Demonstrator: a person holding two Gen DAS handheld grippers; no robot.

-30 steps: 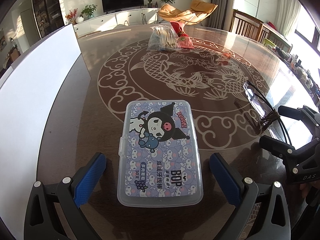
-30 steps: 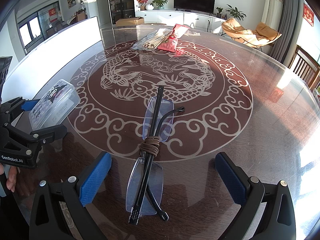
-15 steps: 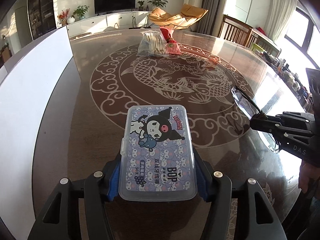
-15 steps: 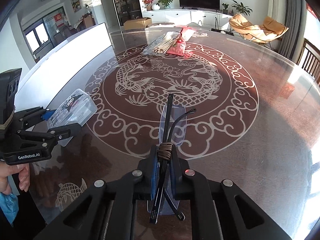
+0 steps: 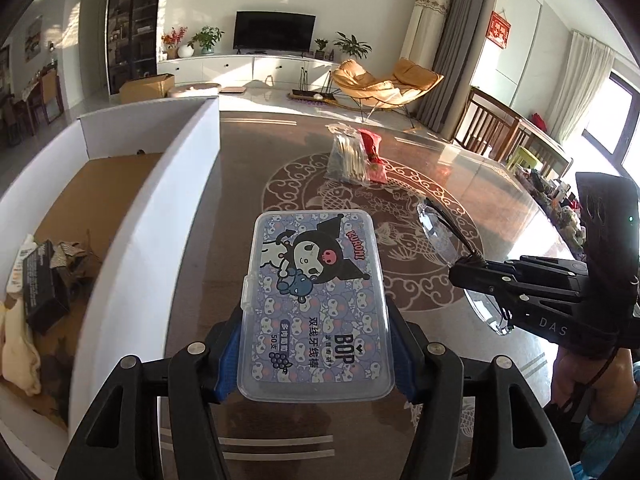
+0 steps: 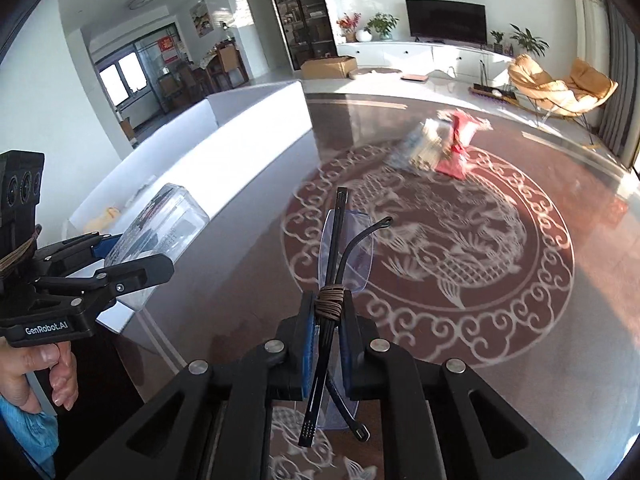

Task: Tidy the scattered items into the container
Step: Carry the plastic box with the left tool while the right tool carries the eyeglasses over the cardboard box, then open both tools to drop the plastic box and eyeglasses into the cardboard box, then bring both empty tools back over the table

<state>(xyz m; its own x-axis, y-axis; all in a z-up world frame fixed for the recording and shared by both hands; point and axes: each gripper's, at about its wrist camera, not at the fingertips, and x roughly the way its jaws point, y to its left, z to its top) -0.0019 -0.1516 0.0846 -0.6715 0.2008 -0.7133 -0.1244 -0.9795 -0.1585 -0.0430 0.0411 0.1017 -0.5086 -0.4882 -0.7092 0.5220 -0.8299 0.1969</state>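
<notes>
Left claw (image 5: 316, 360) is clamped halfway on the clear floss-pick box (image 5: 316, 304), blue pads (image 5: 228, 360) pressing its long sides, box held clear above the worktop (image 5: 248, 184); right claw (image 6: 326, 344) is pinched tight on the folded glasses (image 6: 340, 256) at their cord wrap; both point down at a slant; only the left wrist view looks into the white cardboard container (image 5: 168, 216), with a black box (image 5: 42, 280) and cloth inside; the right wrist view shows a hand (image 6: 36, 372) gripping the left handle.

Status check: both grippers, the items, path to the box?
Left gripper shut on floss box. Right gripper shut on folded glasses. Both held above table. White container open at left, nothing blocking. Two packets remain.
</notes>
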